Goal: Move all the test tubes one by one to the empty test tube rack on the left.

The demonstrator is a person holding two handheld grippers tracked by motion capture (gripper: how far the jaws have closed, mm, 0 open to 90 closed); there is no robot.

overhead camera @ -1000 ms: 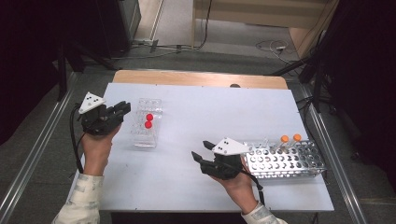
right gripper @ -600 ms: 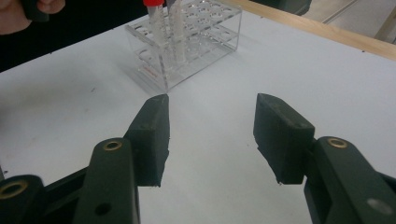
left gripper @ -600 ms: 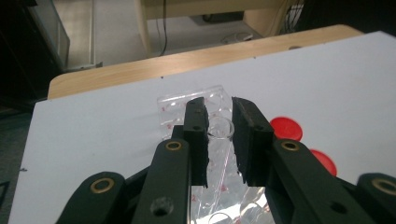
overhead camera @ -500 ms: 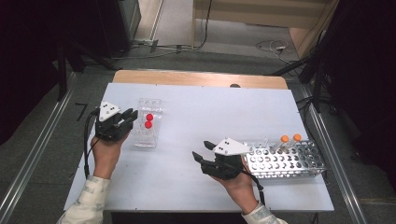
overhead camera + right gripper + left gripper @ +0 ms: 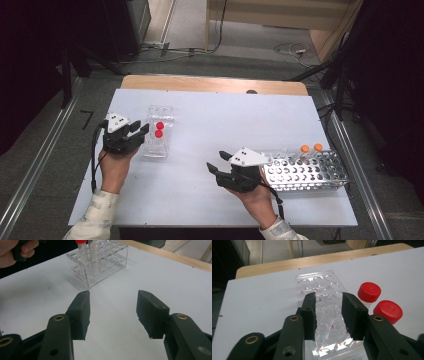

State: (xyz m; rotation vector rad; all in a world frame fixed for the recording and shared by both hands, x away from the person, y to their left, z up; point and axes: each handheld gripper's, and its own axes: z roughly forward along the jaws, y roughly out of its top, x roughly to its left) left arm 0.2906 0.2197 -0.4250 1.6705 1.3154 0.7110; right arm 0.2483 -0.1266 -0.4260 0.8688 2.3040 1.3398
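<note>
- Two grippers are over the white desk (image 5: 200,125), one in each of the person's hands.
- The left gripper (image 5: 141,132) sits near the left edge of the desk, with its tips over the near end of the clear rack (image 5: 159,131). Its jaws have just been opening. They stand a little apart, and I see only the clear rack's holes under the gap, with nothing pinched.
- The clear rack stands on the left part of the desk, a little way in from the edge. Two red-capped tubes (image 5: 159,129) stand in it, side by side.
- The right gripper (image 5: 216,163) is low over the near middle of the desk. Its jaws are wide apart with only bare desk between them.
- The metal rack (image 5: 305,172) is just to the right of that hand, close to the right edge. Two orange-capped tubes (image 5: 310,149) stick up at its far side.
- A lot of bare desk lies between the two racks, so there is open room in the middle.
- The left gripper view shows the red caps (image 5: 369,291) up close, just right of the jaws, and small red marks beside the holes.
- The right gripper view shows the clear rack (image 5: 98,258) from the side, with the left hand (image 5: 15,251) in the top corner.
- A strip of wood (image 5: 215,84) runs along the far edge of the desk.
</note>
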